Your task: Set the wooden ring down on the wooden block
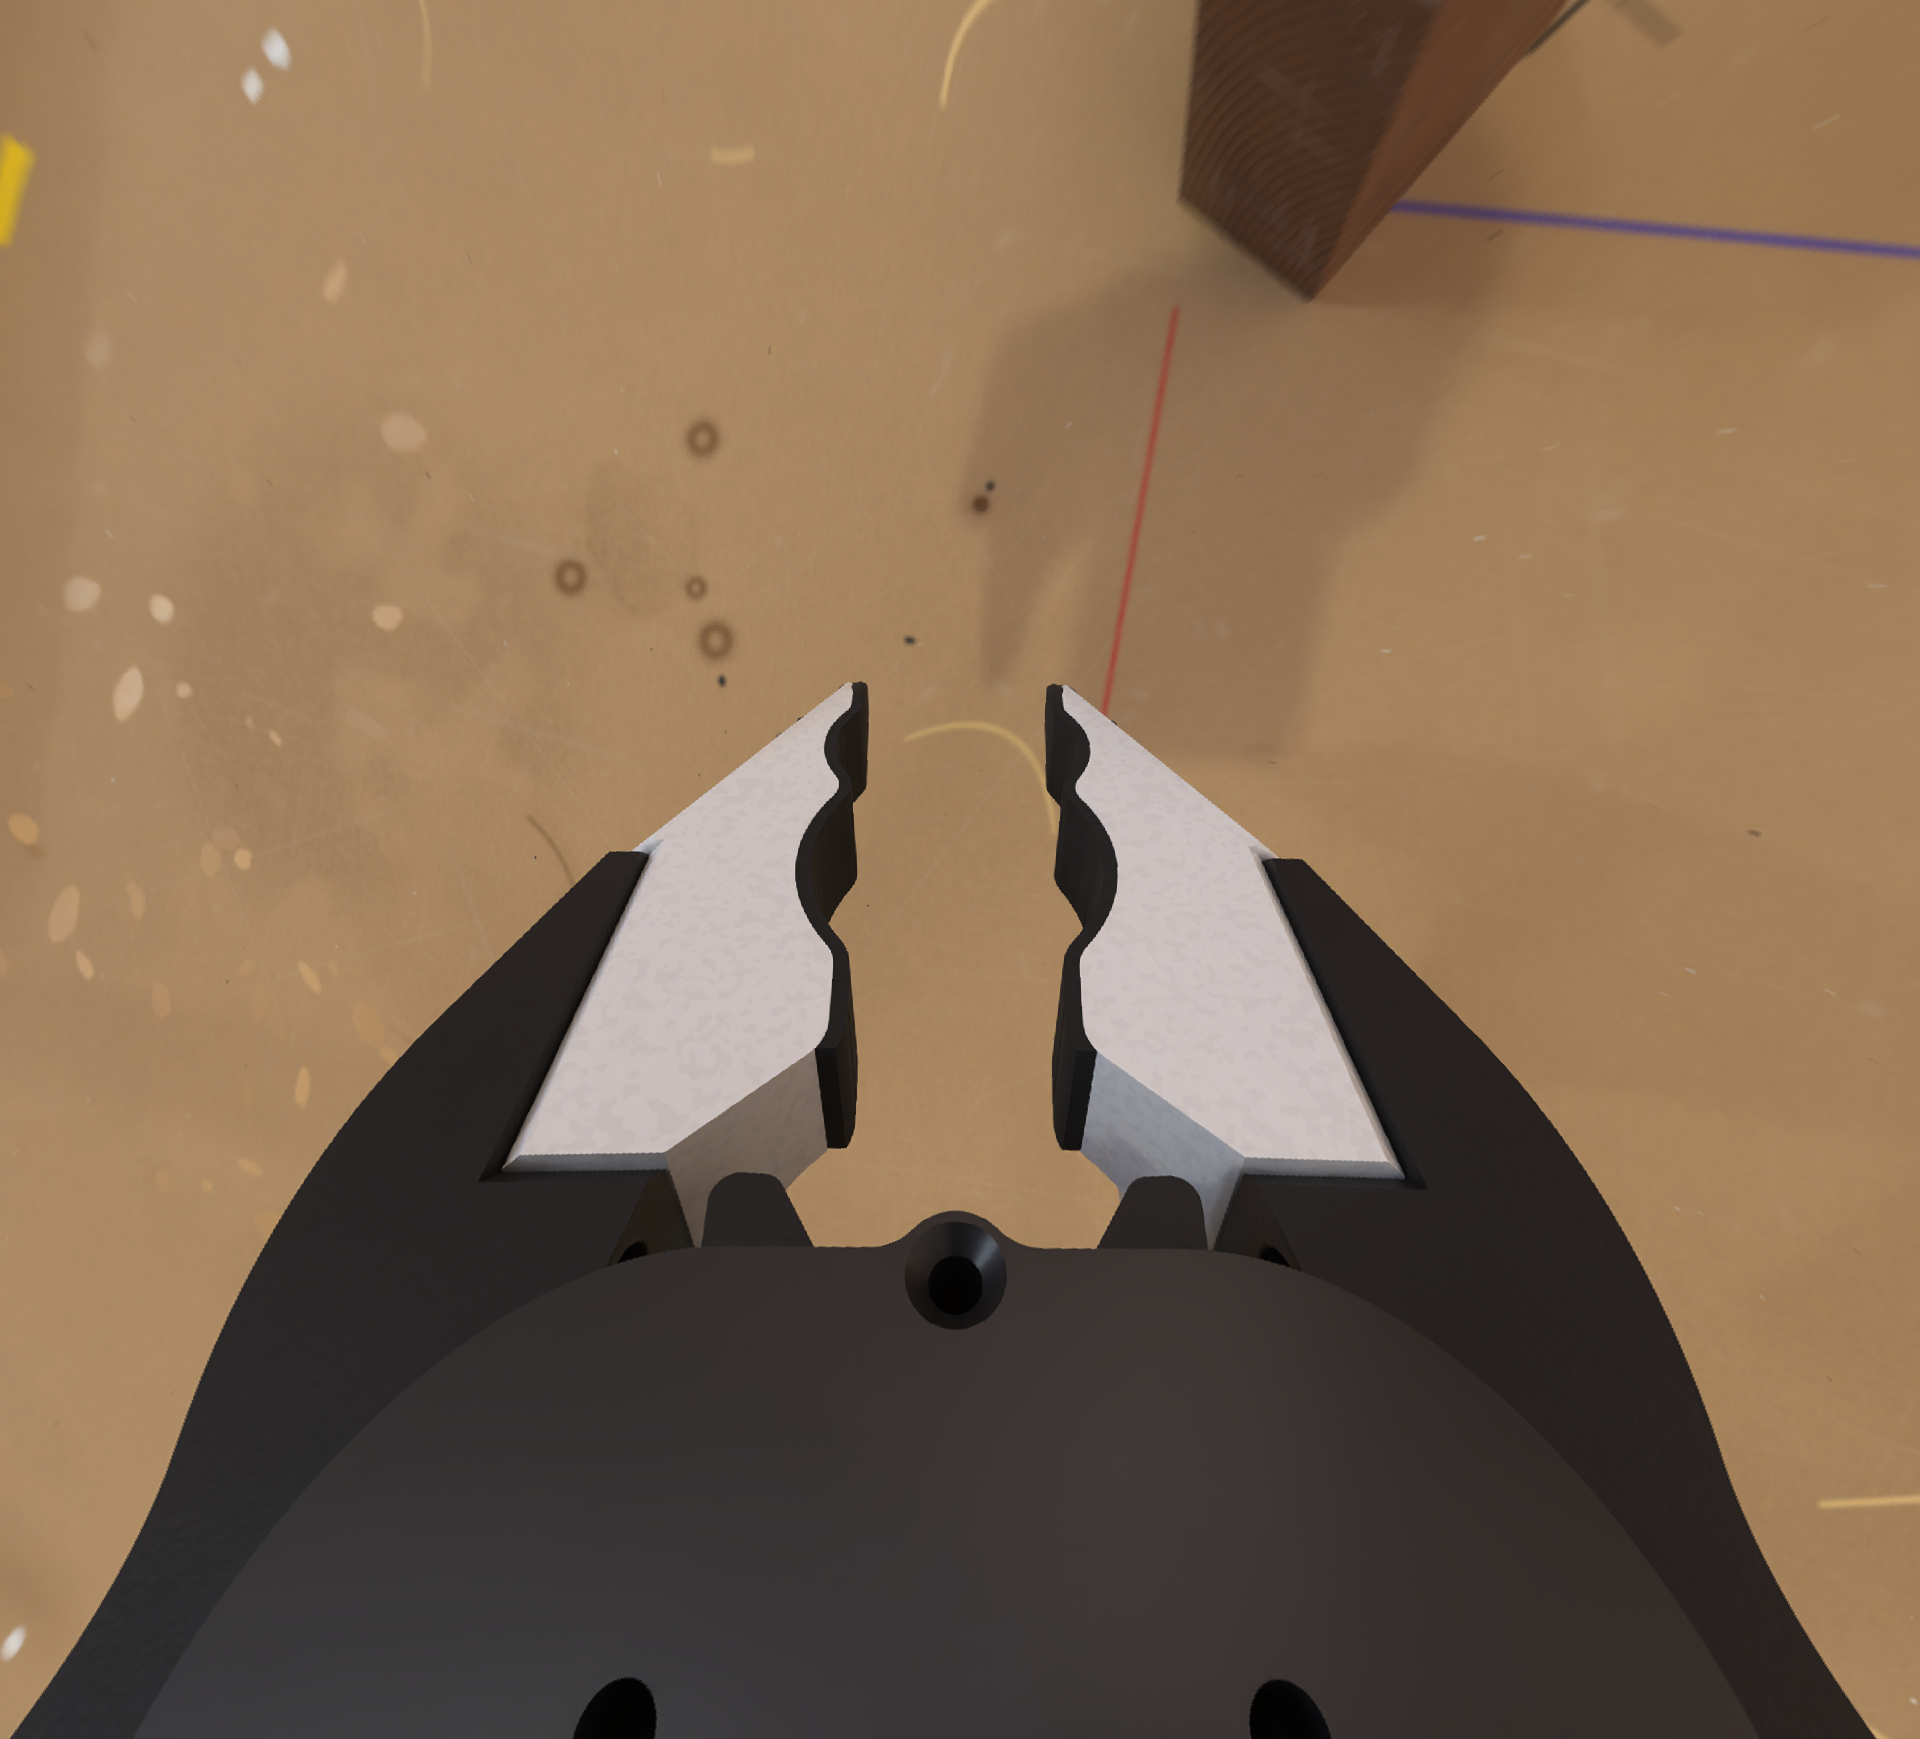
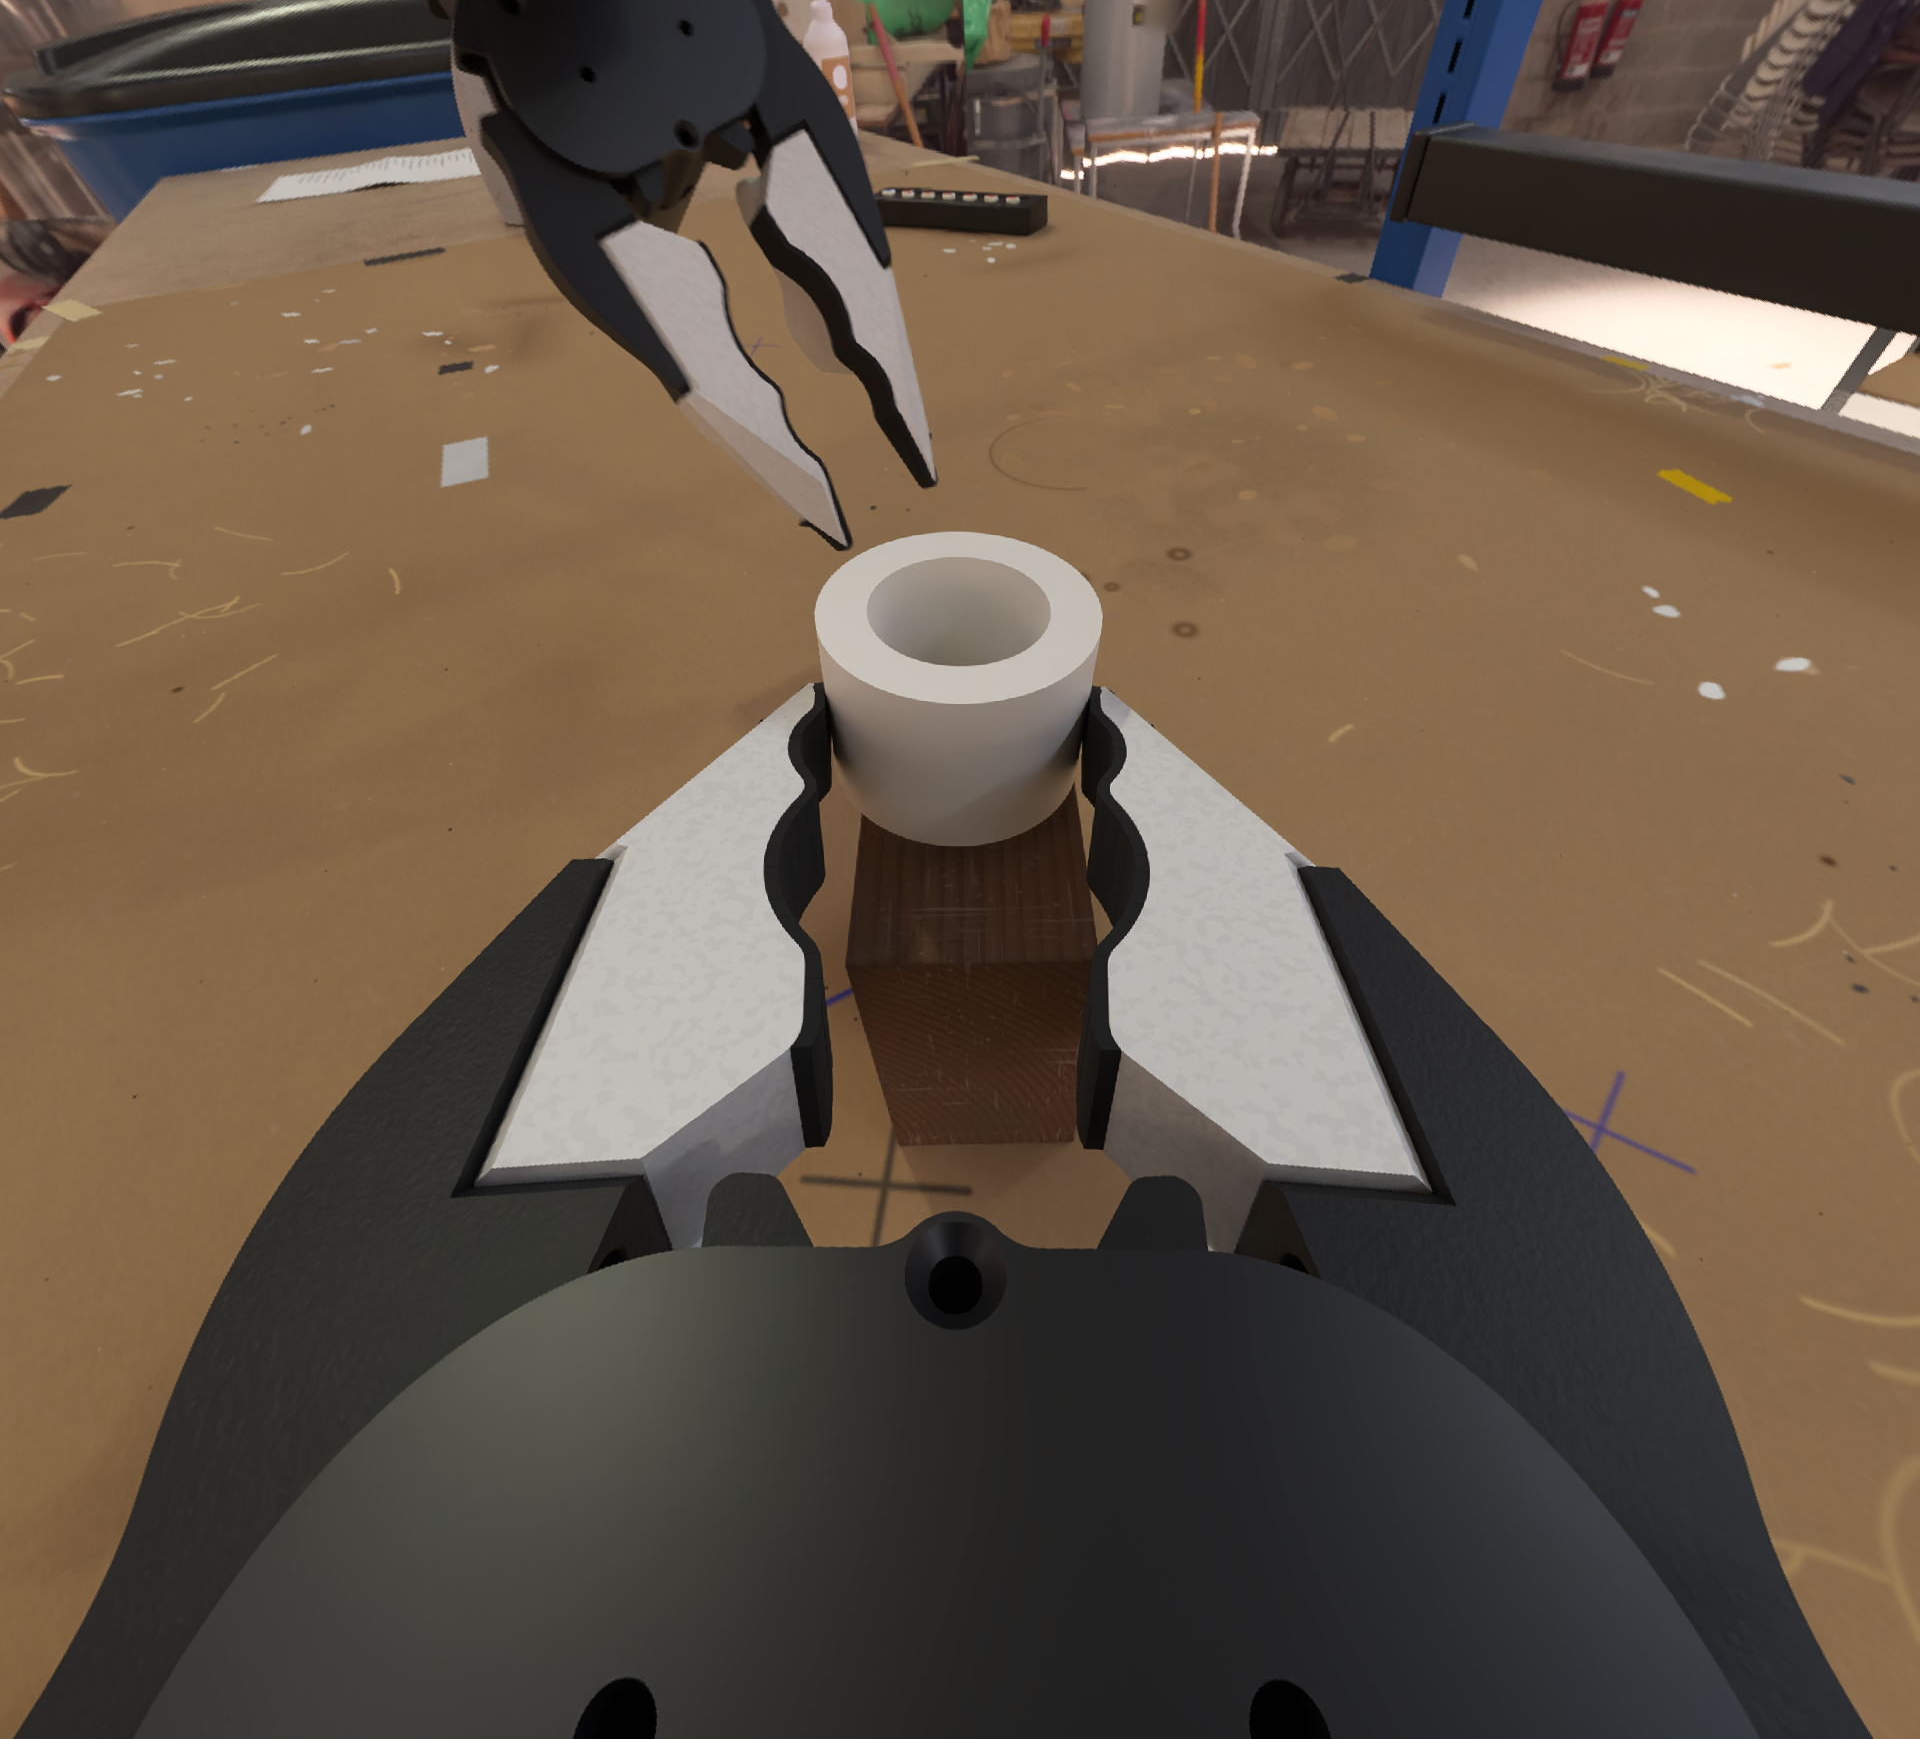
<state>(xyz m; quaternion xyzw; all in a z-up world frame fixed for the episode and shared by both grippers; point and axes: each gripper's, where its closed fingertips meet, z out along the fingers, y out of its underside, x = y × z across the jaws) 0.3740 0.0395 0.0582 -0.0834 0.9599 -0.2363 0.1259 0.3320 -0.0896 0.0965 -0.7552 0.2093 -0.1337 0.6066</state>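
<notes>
Ring (image 2: 957, 692) hides block (image 2: 971, 993) top's far part

The ring (image 2: 956, 692) is seen to be creamy white and plain. The block (image 2: 971, 993) is coloured dark brown with thin stripes. The table (image 2: 312, 806) is covered in tan, speckled with white.

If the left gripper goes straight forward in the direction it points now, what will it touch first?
Most likely the bare brown table. The left gripper is open and empty, pointing steeply down at the tabletop. The wooden block stands off to its right, apparently outside that line, though depth is hard to judge.
</notes>
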